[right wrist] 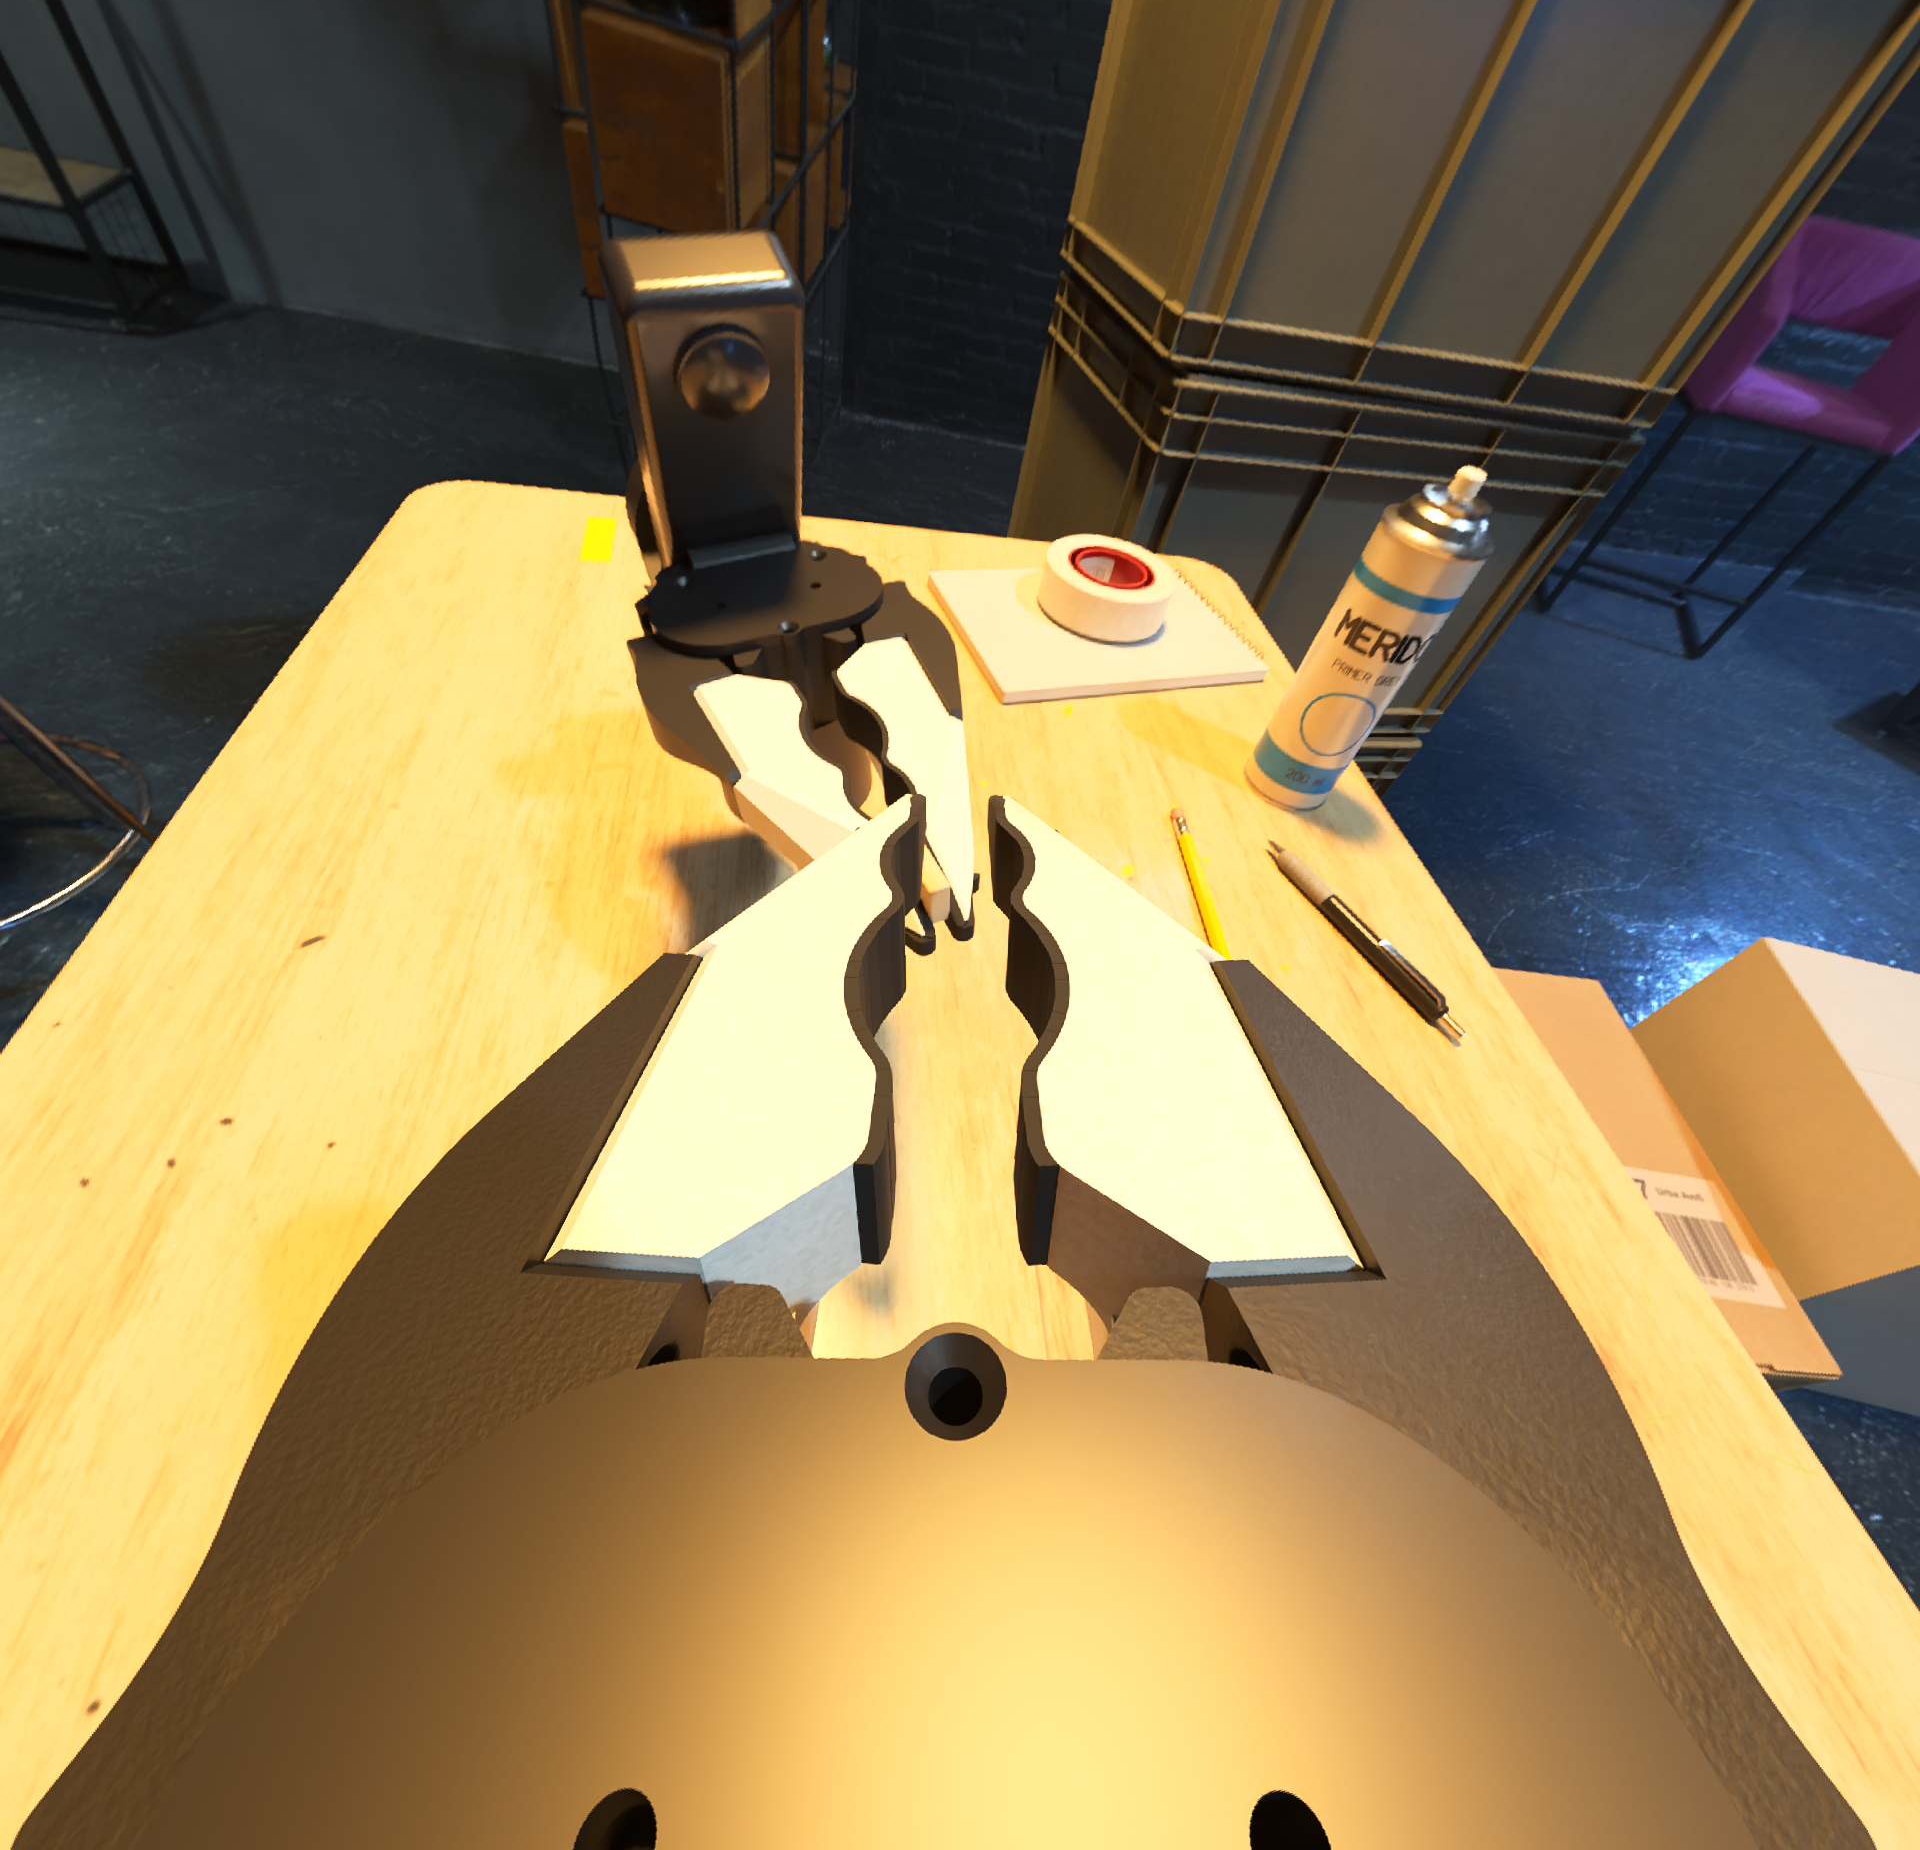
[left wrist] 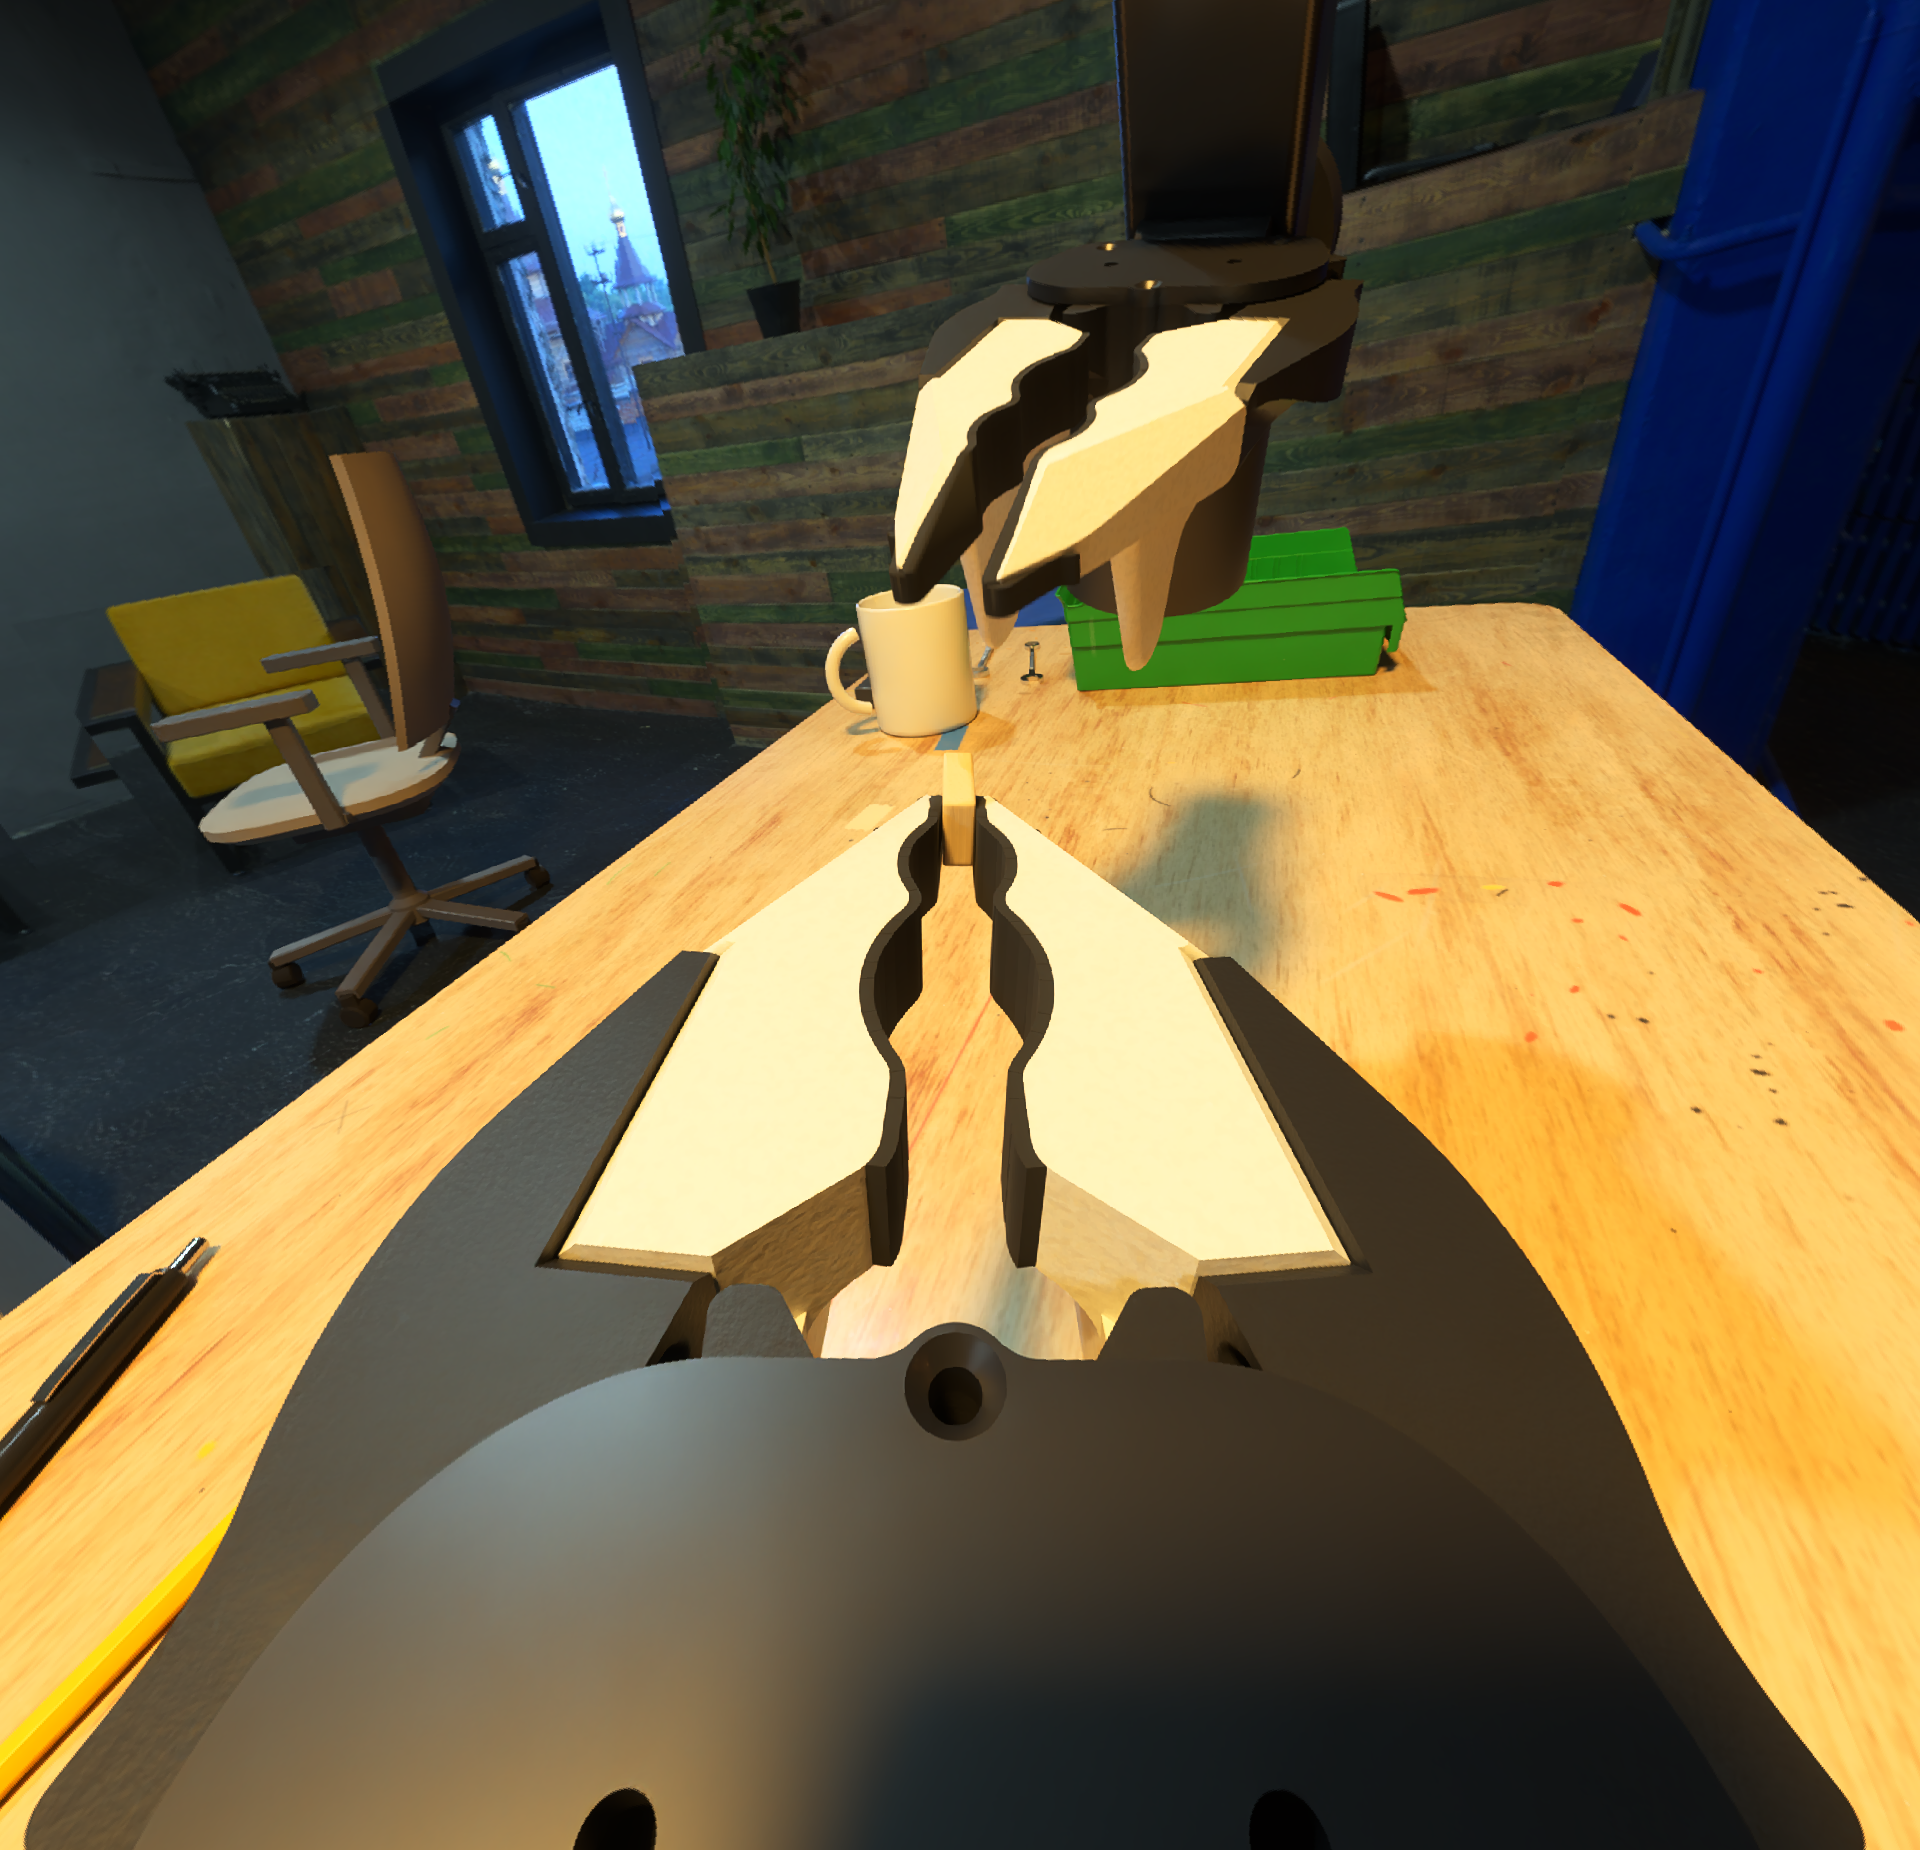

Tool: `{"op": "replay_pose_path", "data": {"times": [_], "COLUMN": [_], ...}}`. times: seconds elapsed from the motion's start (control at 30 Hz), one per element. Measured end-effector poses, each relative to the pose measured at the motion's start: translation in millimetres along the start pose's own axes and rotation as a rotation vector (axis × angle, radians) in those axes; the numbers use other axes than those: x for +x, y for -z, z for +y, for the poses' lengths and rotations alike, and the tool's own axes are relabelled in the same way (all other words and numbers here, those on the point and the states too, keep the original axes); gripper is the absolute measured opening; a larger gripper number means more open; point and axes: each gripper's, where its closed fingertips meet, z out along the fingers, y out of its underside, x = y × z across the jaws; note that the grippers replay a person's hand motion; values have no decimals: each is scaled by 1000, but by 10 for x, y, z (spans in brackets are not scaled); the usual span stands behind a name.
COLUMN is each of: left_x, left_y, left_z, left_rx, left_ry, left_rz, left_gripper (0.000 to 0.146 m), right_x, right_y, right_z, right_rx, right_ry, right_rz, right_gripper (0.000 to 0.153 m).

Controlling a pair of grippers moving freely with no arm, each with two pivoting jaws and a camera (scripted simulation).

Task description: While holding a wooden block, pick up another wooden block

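My left gripper [left wrist: 957, 813] is shut on a small pale wooden block [left wrist: 957, 808] held upright between its fingertips, low over the wooden table [left wrist: 1351, 969]. It also shows in the right wrist view [right wrist: 943, 933], with the block [right wrist: 938, 896] at its tips. My right gripper [right wrist: 954, 813] is open and empty. In the left wrist view it [left wrist: 956, 595] hangs above the table, pointing down, beyond the held block. A faint pale flat shape [left wrist: 871, 816] lies on the table beside my left fingertip; I cannot tell what it is.
A white mug [left wrist: 920, 662], a small metal clip [left wrist: 1031, 660] and a green bin [left wrist: 1236, 626] stand at the far end. A tape roll [right wrist: 1107, 590] on a notebook, a spray can [right wrist: 1361, 647], a pencil [right wrist: 1200, 886] and a pen [right wrist: 1361, 938] lie behind my left gripper.
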Motion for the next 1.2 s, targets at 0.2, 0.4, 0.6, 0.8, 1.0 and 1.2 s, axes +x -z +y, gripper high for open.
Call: {"op": "replay_pose_path", "data": {"times": [0.2,0.4,0.6,0.8,1.0,1.2], "left_x": [-13,-87,-133,-100,-110,-69], "left_y": [5,18,36,9,21,-14], "left_z": [23,116,171,227,247,267], "left_rx": [-8,-54,-78,-113,-128,-129], "left_ry": [15,27,46,42,30,41], "left_rz": [3,-34,-45,-30,-31,-9], "left_gripper": [4,4,4,4,5,4], "right_x": [1,160,146,216,203,177], "right_y": [-21,364,974,1083,1025,1024], "right_z": [118,428,1561,2128,2219,2267], "right_rx": [-38,-212,-716,-984,-1001,-1023], "right_ry": [-16,21,-103,-73,-113,-116], "right_rz": [3,149,142,65,48,35], "right_gripper": [11,23,35,26,21,15]}}
